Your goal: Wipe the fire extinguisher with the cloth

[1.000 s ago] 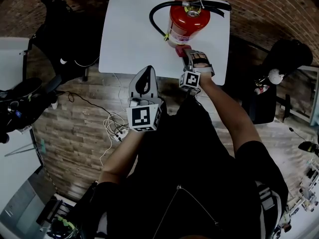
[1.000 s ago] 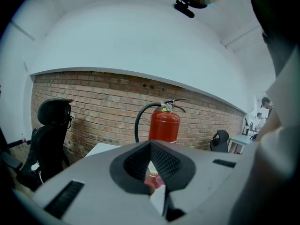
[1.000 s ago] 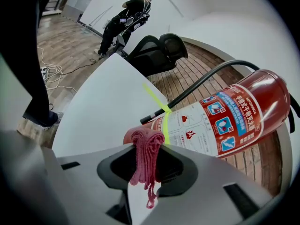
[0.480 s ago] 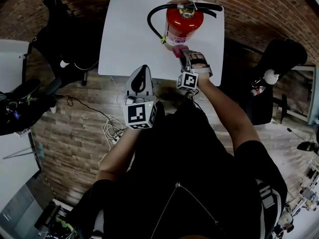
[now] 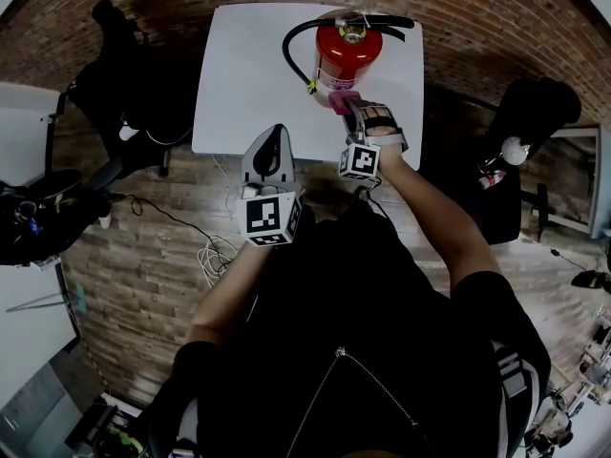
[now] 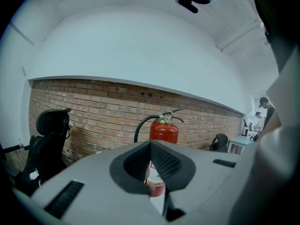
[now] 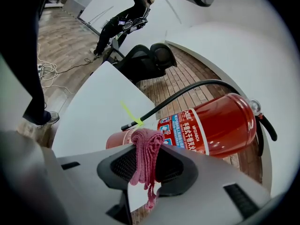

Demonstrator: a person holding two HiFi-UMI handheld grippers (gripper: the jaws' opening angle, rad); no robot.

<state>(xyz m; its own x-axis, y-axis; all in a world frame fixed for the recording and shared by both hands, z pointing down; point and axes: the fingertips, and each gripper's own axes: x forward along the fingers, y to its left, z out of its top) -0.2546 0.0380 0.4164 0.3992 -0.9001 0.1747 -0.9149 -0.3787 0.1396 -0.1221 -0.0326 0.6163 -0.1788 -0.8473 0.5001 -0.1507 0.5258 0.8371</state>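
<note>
My right gripper (image 5: 347, 109) is clenched on the cloth (image 5: 342, 101), a pink knitted wad pinched between the two black pads. In the right gripper view the cloth (image 7: 145, 153) stands up past the jaws, and a loose strand hangs down on the near side. Its far end looks to be pressed against the near side of the extinguisher (image 5: 347, 52), low on the red body beside the label (image 7: 184, 129). I cannot be sure of the contact.

The extinguisher stands upright on the white table (image 5: 246, 76), toward the table's far right part. Its black hose (image 5: 291, 48) loops out to the left from the valve at the top and runs down along the body. A yellow tag (image 7: 131, 114) sits by the hose's end. The black lever (image 5: 387, 21) at the top points right.

My left gripper (image 5: 273, 134) is held nearer to me and to the left, over the table's near edge and well apart from the extinguisher. In the left gripper view its jaws are pressed together with nothing between them. The extinguisher (image 6: 163, 131) shows upright beyond them in front of a brick wall (image 6: 93, 108).

A black chair (image 5: 119, 60) stands left of the table. White cables (image 5: 218, 251) lie on the wooden floor (image 5: 143, 265) near my left side.
</note>
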